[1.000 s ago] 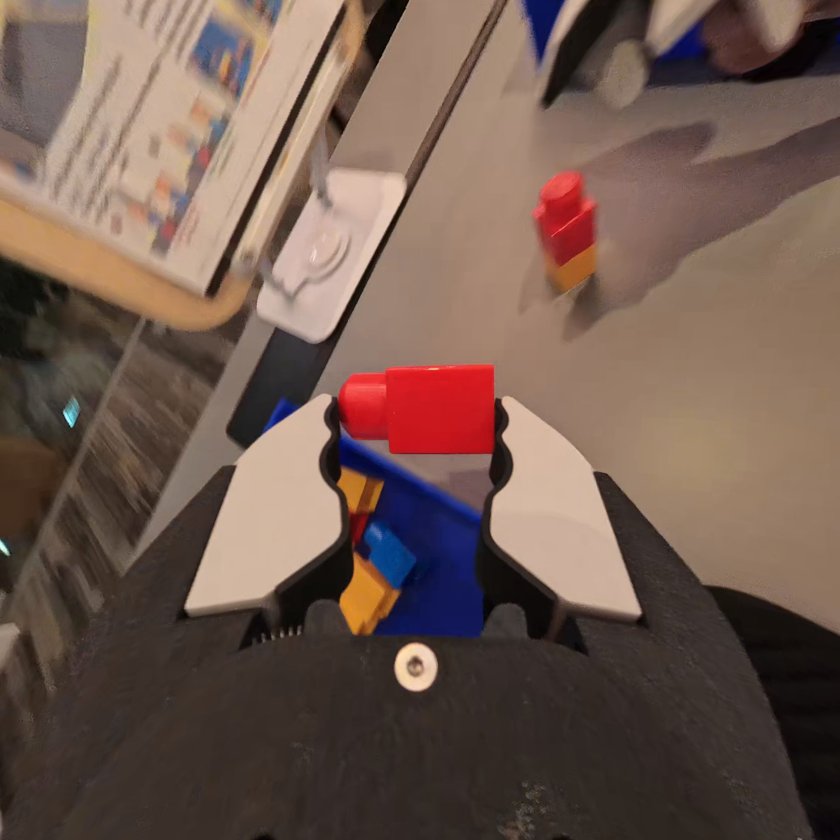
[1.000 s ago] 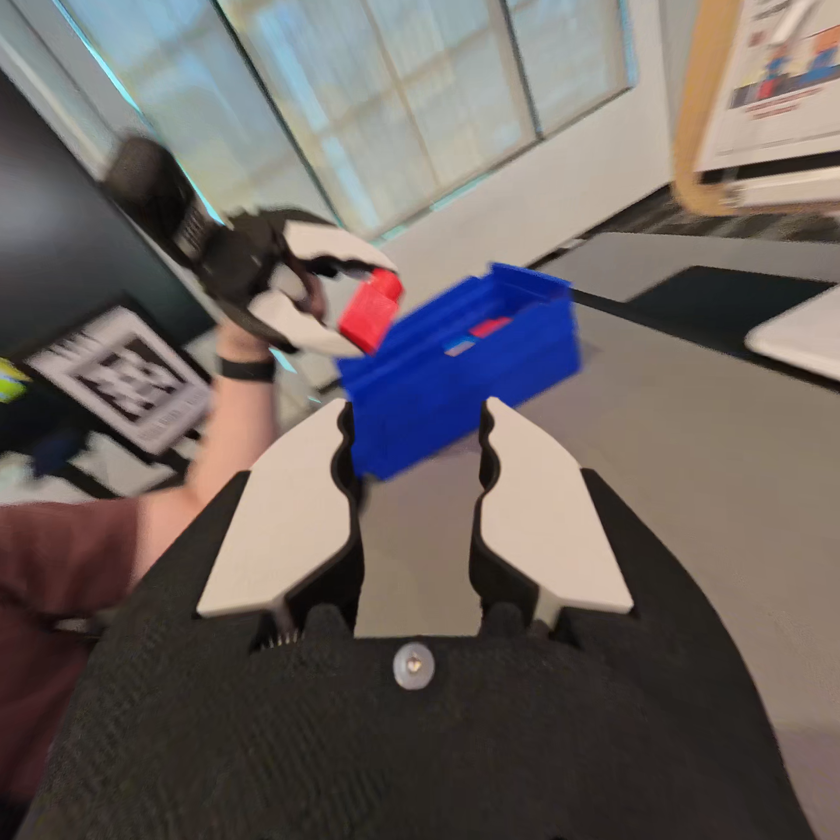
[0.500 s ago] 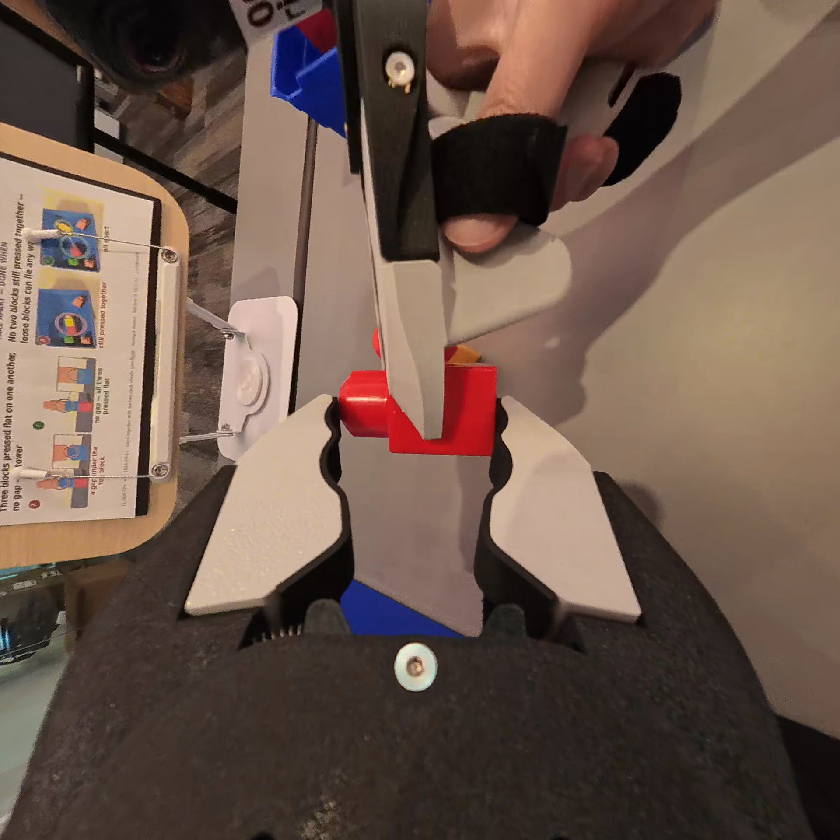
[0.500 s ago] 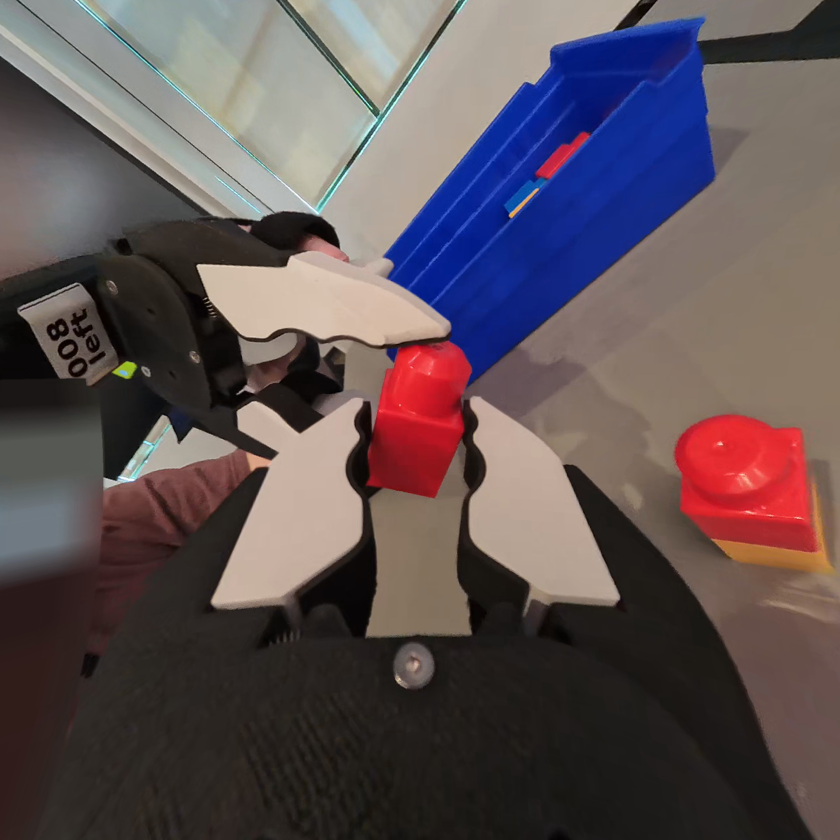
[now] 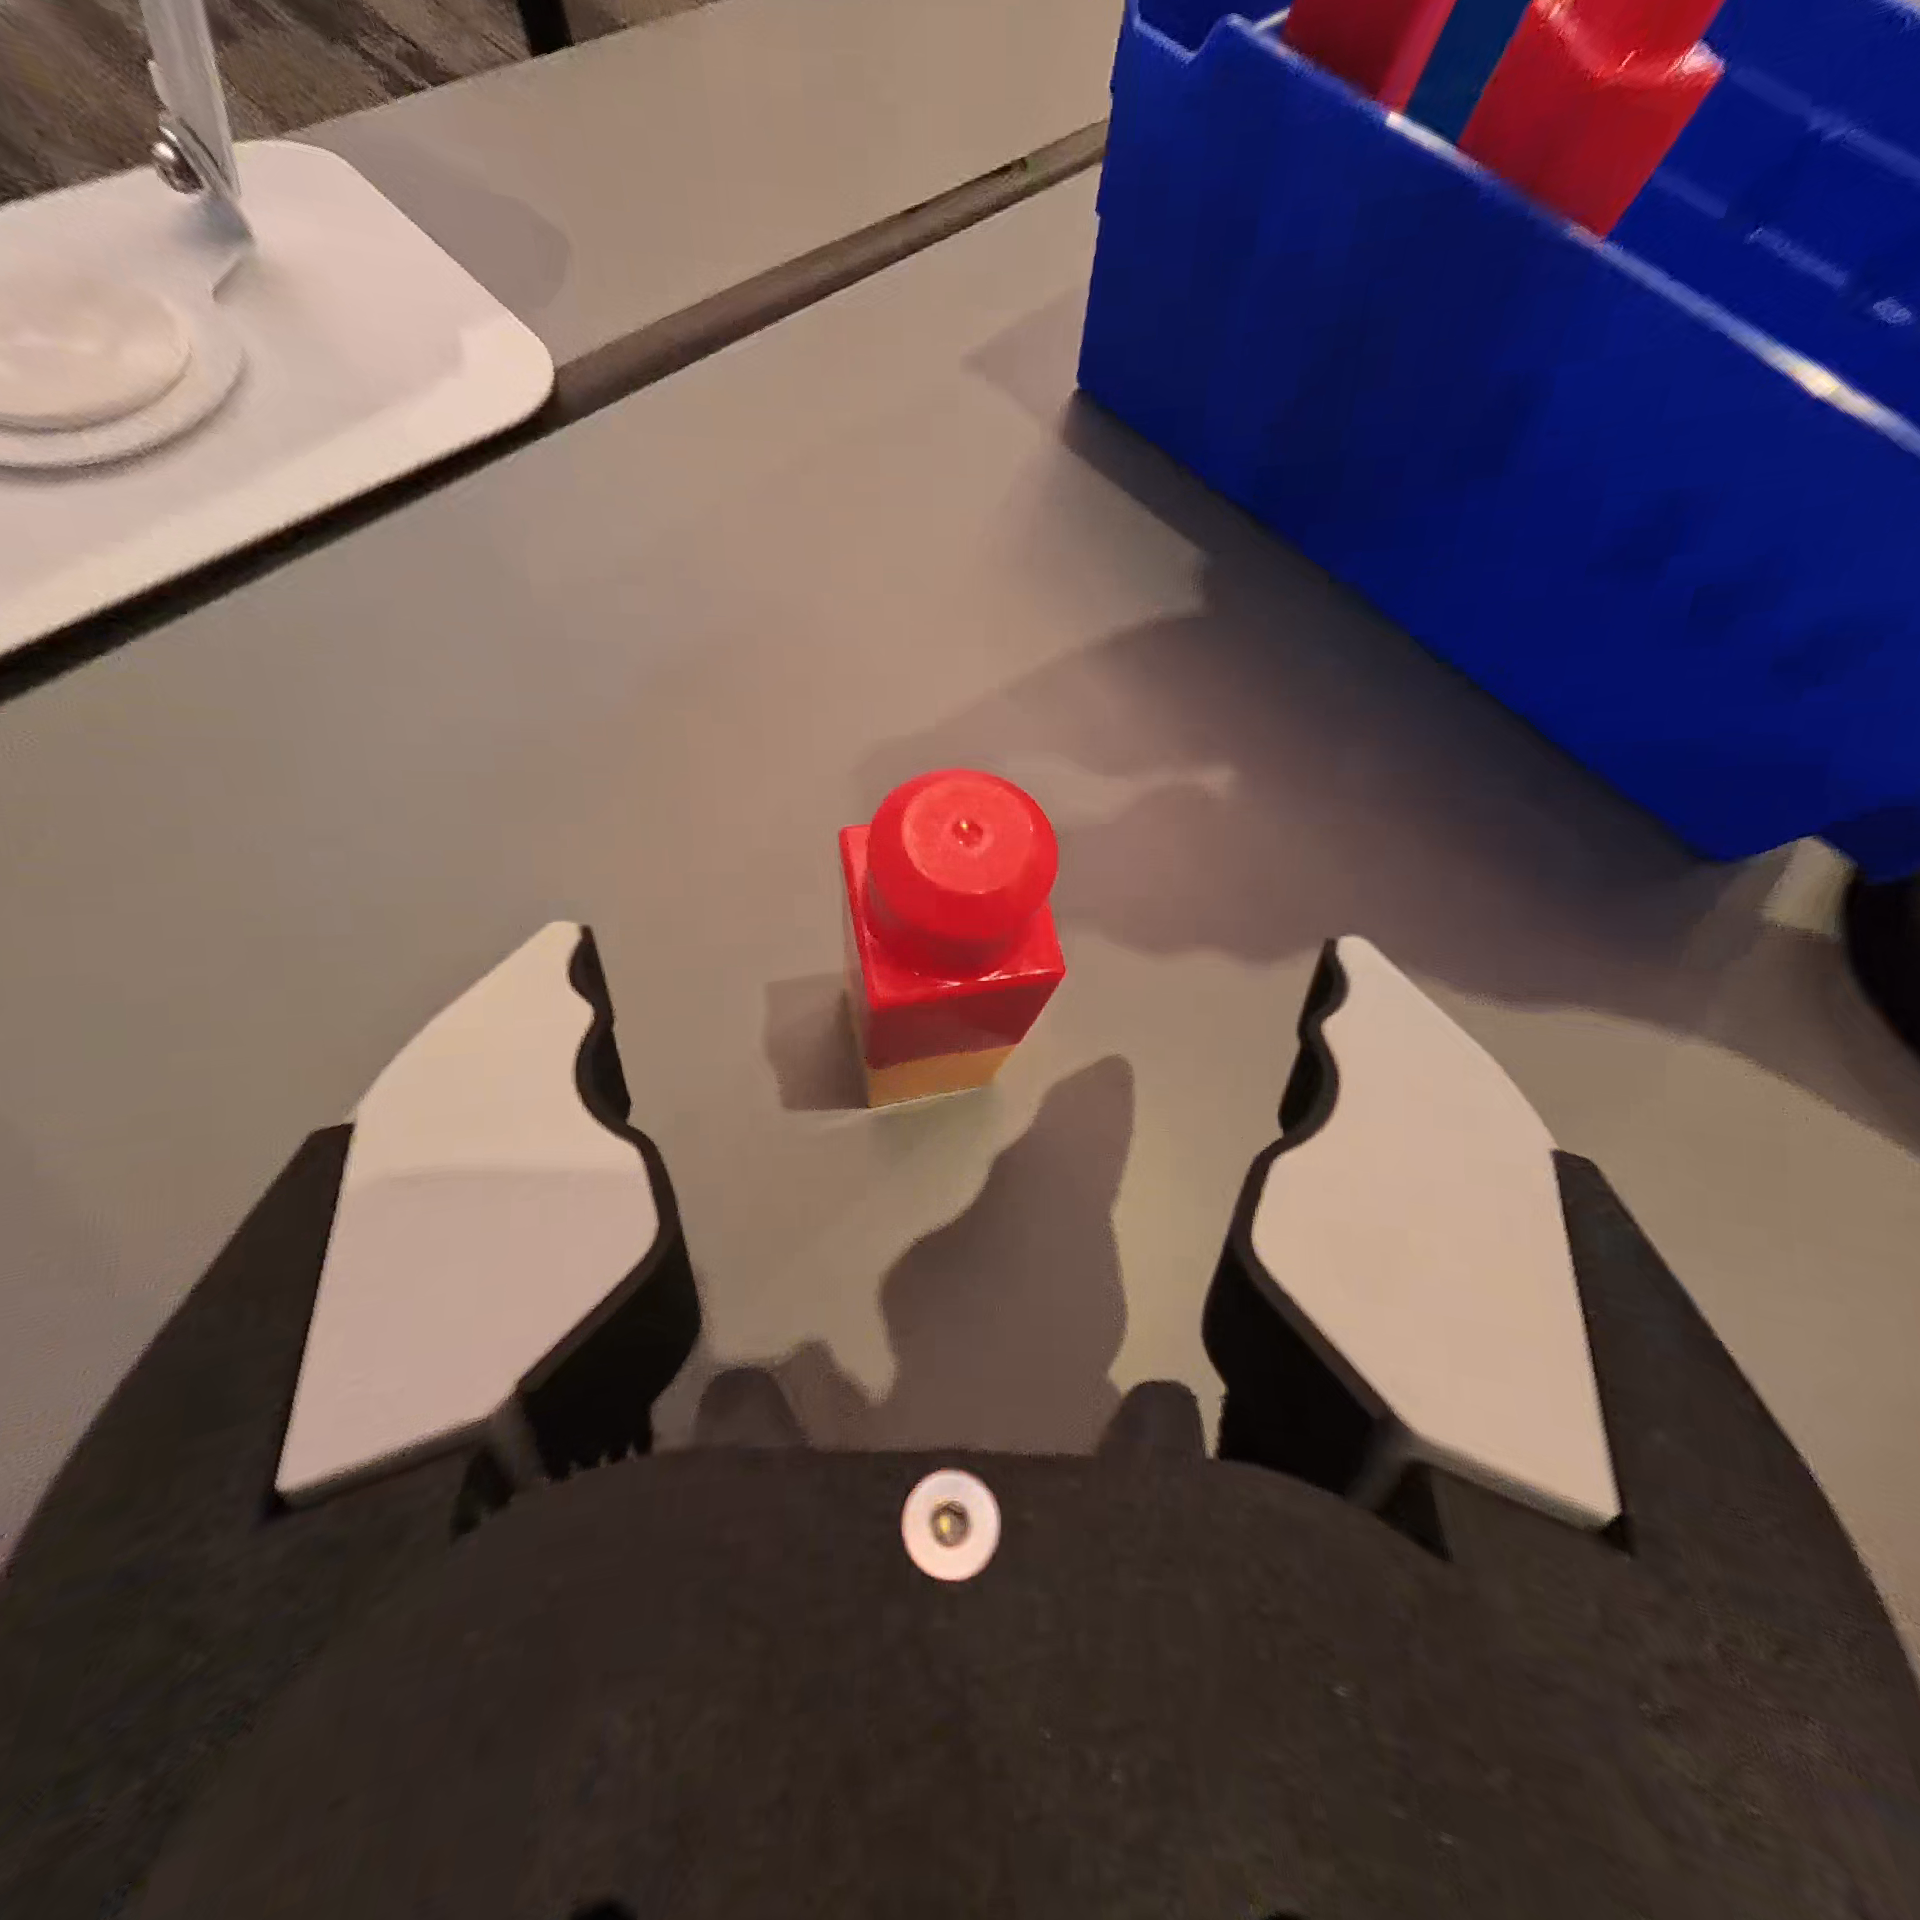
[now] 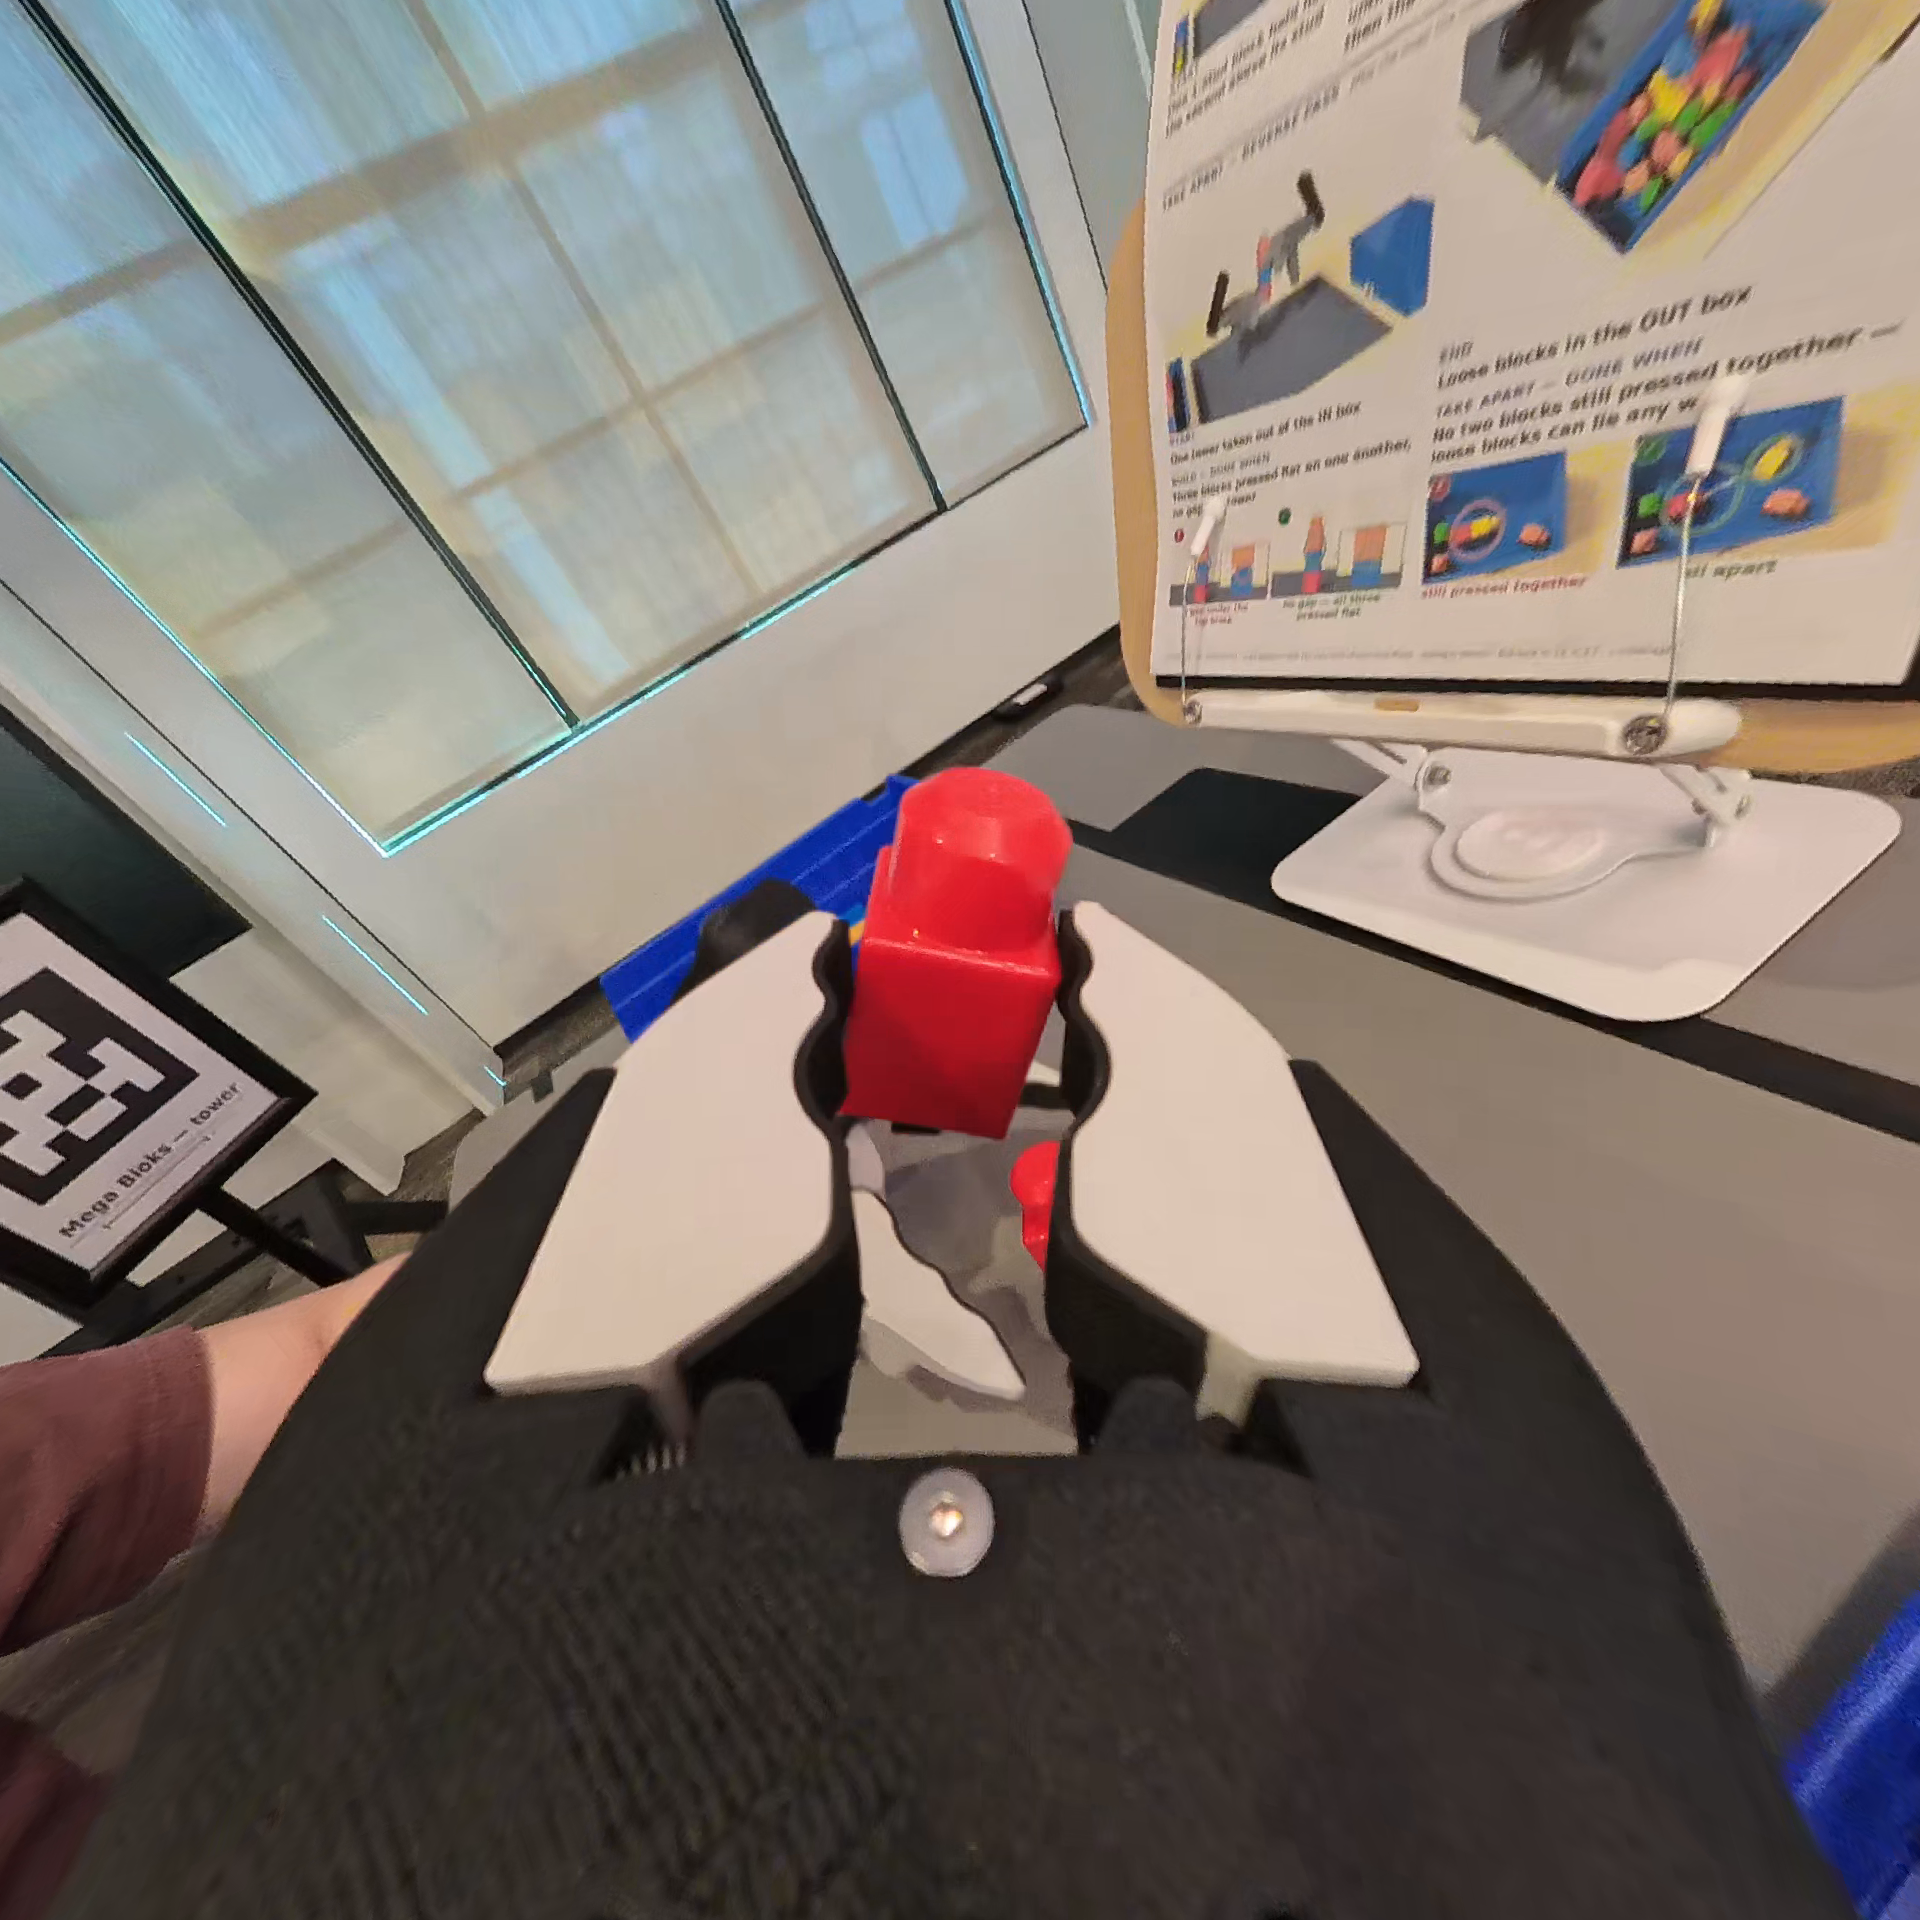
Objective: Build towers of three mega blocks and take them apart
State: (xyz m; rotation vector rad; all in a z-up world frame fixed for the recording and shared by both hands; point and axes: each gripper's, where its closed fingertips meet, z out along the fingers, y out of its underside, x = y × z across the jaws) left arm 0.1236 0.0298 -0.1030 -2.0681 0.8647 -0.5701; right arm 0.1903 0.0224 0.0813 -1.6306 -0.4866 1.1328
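In the left wrist view my left gripper (image 5: 958, 940) is open wide and empty. It hovers over a two-block stack on the grey table: a red block (image 5: 951, 966) pressed on a yellow block (image 5: 935, 1081). The stack stands between and just ahead of the fingertips, touching neither. In the right wrist view my right gripper (image 6: 951, 925) is shut on a single red block (image 6: 956, 997), stud up, held above the table. Through the gap under that block a white finger of the left gripper (image 6: 935, 1320) and a bit of the red stack (image 6: 1034, 1195) show.
A blue bin (image 5: 1455, 468) with red and blue blocks stands at the right of the stack; it also shows in the right wrist view (image 6: 831, 862). A white stand base (image 5: 260, 364) holds an instruction board (image 6: 1507, 364). A person's sleeve (image 6: 83, 1475) is at the left. Some 20 cm of space lies between my two pairs of fingers.
The left gripper held the red block sideways, the right gripper closed on it, then the left opened and let go. The left now hangs over the stack; the right carries the block.
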